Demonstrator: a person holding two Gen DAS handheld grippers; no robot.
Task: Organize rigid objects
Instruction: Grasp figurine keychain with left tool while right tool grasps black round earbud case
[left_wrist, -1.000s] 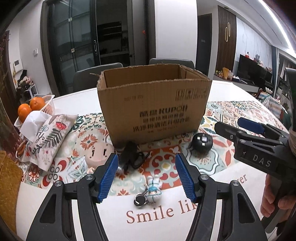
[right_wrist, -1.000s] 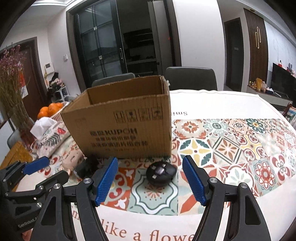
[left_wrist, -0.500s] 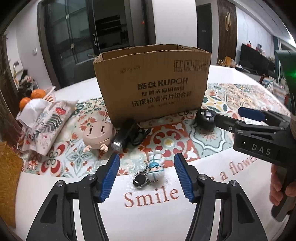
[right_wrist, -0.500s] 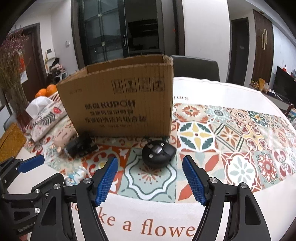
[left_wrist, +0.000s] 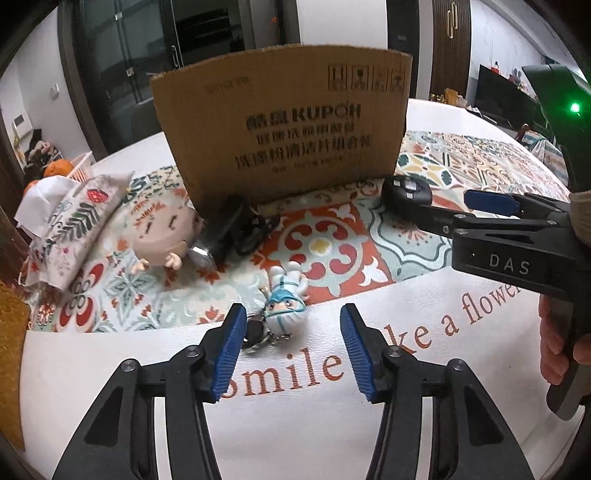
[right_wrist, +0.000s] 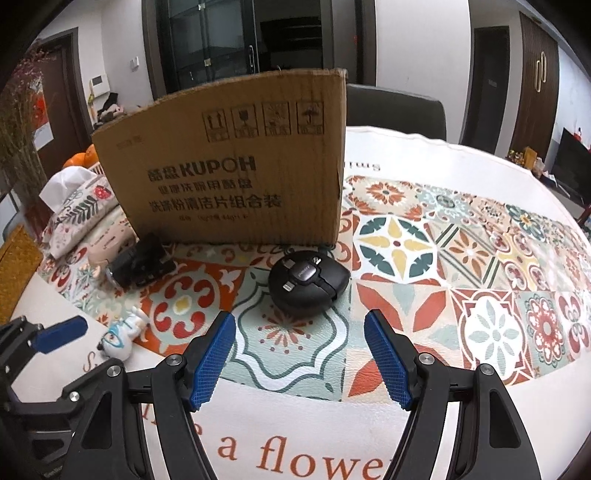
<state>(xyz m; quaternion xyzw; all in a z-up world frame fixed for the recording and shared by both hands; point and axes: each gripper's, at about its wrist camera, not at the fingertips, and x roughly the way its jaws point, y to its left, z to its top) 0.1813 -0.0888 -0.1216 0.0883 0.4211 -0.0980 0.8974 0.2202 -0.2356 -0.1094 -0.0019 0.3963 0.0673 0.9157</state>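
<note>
Over the tablecloth, I've dropped both grippers closer since a second ago — left gripper (left_wrist: 291, 349) agape at the keychain figure (left_wrist: 286, 305), right gripper (right_wrist: 300, 360) agape before the black cable hub (right_wrist: 308, 282); cardboard box (left_wrist: 284, 136) waits behind.

Home dining area: patterned tablecloth (right_wrist: 461, 236) over table, grey dining chair (right_wrist: 395, 107) at far edge, basket of oranges (left_wrist: 59, 168) at left edge, television (left_wrist: 506, 96) beyond, glass doors (right_wrist: 229, 40) behind.
</note>
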